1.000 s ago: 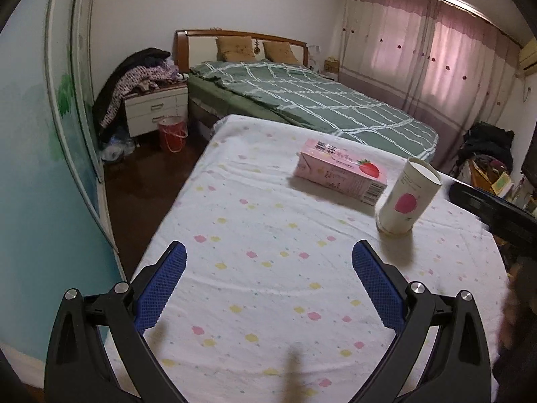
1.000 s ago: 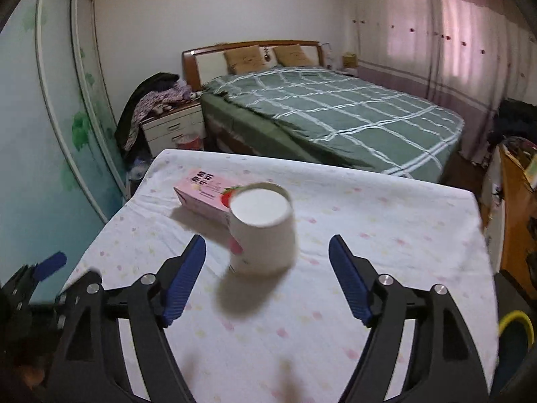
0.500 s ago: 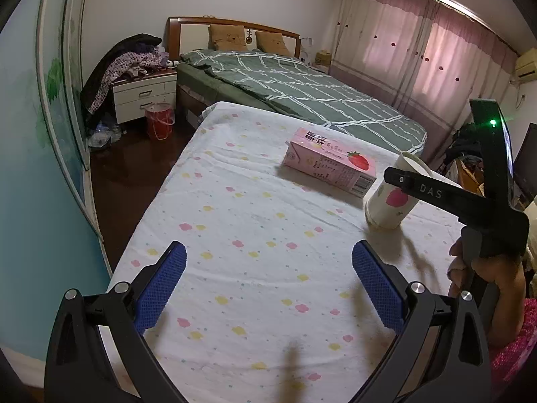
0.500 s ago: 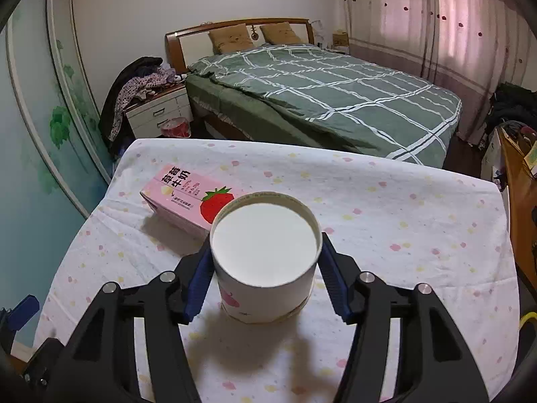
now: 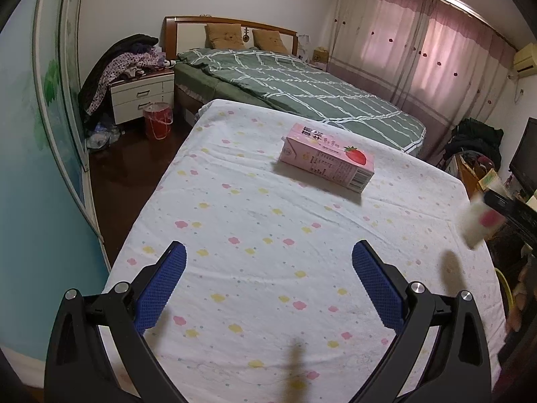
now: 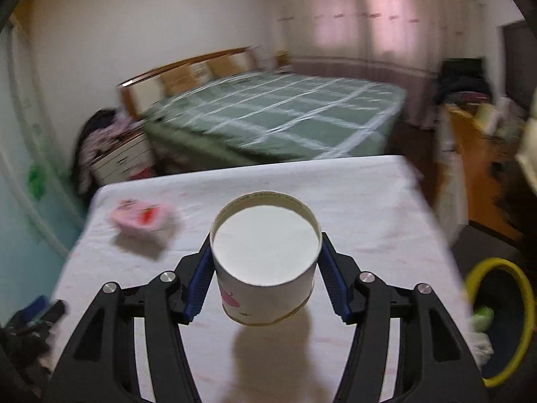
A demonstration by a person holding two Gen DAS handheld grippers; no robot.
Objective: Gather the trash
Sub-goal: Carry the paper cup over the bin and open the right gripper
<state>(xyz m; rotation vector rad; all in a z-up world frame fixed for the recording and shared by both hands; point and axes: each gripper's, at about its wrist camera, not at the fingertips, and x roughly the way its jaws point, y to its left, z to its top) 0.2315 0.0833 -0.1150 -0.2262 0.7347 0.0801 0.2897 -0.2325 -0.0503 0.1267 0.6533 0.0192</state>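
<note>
Since a second earlier, the paper cup (image 6: 265, 262) had gone from standing on the table next to the pink milk carton (image 5: 327, 159) to hanging in the air off the right end of the table (image 5: 268, 235), and the right gripper (image 6: 265, 268) had closed its jaws in on it. Blue pads pressed both sides of the cup, which was clear of the cloth with its shadow underneath, and the whole right wrist view was smeared with motion blur.

Biggest thing down to smallest: the table with the dotted sheet only had the carton left on it, lying flat near the far middle. Down on the floor at the right sat a dark bin with a yellow rim (image 6: 503, 319), some scraps already in it by the look of things.

The left gripper (image 5: 268, 288) hung over the near end of the table, jaws wide, nothing between them.

So I'd say the step was carrying the cup to the bin. Next move would need the cup over that yellow rim before letting go, then the carton.
</note>
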